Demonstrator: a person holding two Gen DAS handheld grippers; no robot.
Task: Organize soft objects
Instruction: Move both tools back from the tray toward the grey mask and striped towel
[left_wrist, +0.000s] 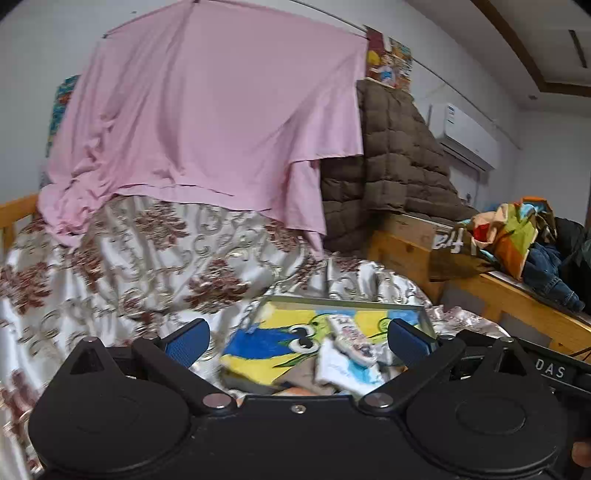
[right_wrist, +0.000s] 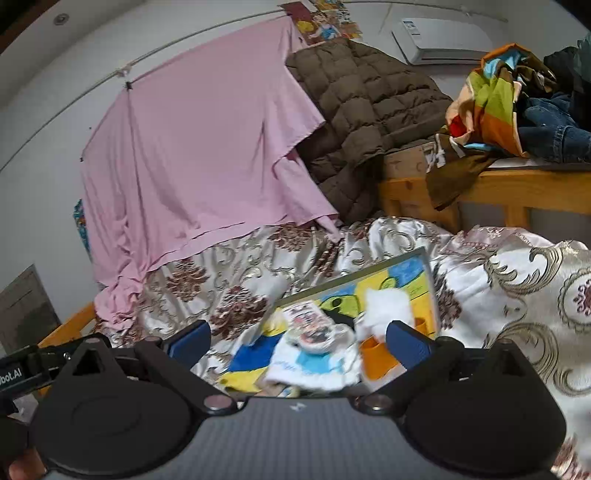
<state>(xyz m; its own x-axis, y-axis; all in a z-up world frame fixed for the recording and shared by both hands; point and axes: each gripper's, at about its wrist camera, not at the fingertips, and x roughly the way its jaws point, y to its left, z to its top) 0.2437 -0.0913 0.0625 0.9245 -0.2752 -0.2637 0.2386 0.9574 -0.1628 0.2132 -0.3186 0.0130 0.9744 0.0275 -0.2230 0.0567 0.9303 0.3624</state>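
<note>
A shallow tray (left_wrist: 343, 302) with a blue and yellow cartoon picture lies on the flowered bedspread (left_wrist: 110, 258). Small soft items lie in it: a patterned sock (left_wrist: 352, 338), a white and blue sock (left_wrist: 343, 369), and in the right wrist view a patterned sock (right_wrist: 312, 326), a white and blue cloth (right_wrist: 314, 365), a white fluffy piece (right_wrist: 388, 306) and an orange item (right_wrist: 376, 358). My left gripper (left_wrist: 299, 336) is open above the tray's near side. My right gripper (right_wrist: 299, 339) is open over the socks, holding nothing.
A pink sheet (left_wrist: 207, 122) hangs from a line at the back. A brown quilted coat (left_wrist: 391, 162) drapes beside it. A wooden rail (right_wrist: 517, 188) on the right carries a colourful cloth (right_wrist: 491, 96) and jeans (right_wrist: 554, 129). An air conditioner (right_wrist: 443, 37) is on the wall.
</note>
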